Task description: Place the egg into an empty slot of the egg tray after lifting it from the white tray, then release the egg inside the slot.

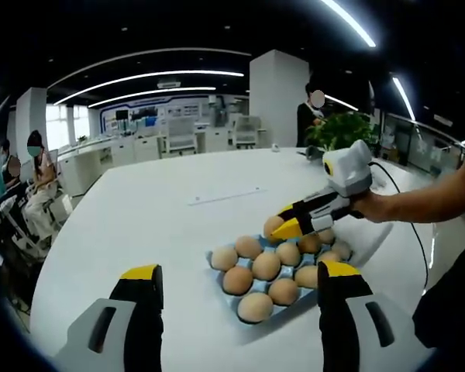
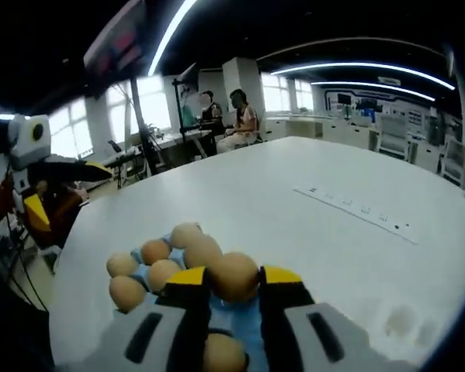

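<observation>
A blue egg tray [image 1: 236, 304] with several brown eggs lies on the white table [image 1: 139, 217]. My right gripper [image 1: 281, 224] reaches in from the right and is shut on one brown egg [image 1: 272, 225] just above the tray's far rows. In the right gripper view that egg [image 2: 234, 275] sits pinched between the yellow tips of my right gripper [image 2: 232, 279], over the egg tray [image 2: 240, 329] and its eggs. My left gripper [image 1: 240, 273] stands open in front of the tray, holding nothing. It also shows at the left as the left gripper [image 2: 66, 190]. A white tray rim [image 1: 378, 239] shows behind the blue tray.
A flat white strip [image 1: 225, 196] lies on the table beyond the trays; it is the same strip [image 2: 356, 205] in the right gripper view. A person's forearm [image 1: 430, 198] holds the right gripper. A potted plant [image 1: 342, 128] and seated people [image 2: 236, 124] are past the table's edges.
</observation>
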Motion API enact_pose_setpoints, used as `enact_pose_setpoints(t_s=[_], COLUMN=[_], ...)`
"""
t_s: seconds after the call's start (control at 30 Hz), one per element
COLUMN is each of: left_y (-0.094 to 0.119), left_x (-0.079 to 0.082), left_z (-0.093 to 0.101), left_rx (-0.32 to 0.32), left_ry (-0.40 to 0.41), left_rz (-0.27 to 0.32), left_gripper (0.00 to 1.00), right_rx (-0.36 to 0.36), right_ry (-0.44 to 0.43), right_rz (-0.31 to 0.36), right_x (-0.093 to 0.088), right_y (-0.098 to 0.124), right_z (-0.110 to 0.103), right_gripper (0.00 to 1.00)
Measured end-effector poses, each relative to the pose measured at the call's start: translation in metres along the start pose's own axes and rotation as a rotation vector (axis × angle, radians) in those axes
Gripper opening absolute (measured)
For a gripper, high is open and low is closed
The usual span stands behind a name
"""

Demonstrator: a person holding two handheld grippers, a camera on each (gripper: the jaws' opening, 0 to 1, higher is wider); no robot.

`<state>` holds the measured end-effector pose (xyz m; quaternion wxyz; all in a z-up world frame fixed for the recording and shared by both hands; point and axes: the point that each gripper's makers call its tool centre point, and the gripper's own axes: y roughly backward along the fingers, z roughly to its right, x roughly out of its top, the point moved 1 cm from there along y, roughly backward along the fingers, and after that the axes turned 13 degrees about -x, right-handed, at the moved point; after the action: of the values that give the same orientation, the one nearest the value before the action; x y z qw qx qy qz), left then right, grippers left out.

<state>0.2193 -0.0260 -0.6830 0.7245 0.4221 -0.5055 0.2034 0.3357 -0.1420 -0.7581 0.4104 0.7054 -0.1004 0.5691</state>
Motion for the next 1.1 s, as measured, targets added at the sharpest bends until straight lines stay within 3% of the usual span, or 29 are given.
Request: enact_pose_setpoints(t_s=[0.53,0.7,0.87,0.97,1.1], left_y=[-0.002,-0.002,-0.004,-0.005,-0.005], left_x=[0.000,0.000,0.001,0.003,0.004], left_z=[0.003,0.003,0.005,0.007,0.009], left_rx=[-0.010,-0.014,-0.024,-0.028,-0.028], left_ry=[-0.001,-0.001,-0.007,-0.010,-0.010], left_rz=[-0.001,-0.002,-0.005,-0.003,-0.001], left_gripper=[0.82,0.82,0.81,0.81,0.81], right_rx=[0.034,0.061,0.108,0.124,0.146], right_ry=[-0.046,-0.026,0.026,0.137,0.162], right_rz=[-0.065,-0.092,-0.167,-0.185,-0.182], right_x=[-0.009,-0.011,-0.010,-0.012,-0.013], right_y=[-0.004,-0.005,-0.009,-0.009,-0.007], right_z=[-0.002,-0.004,-0.007,-0.008,-0.009], right_gripper=[0.25,0.25,0.25,0.26,0.26])
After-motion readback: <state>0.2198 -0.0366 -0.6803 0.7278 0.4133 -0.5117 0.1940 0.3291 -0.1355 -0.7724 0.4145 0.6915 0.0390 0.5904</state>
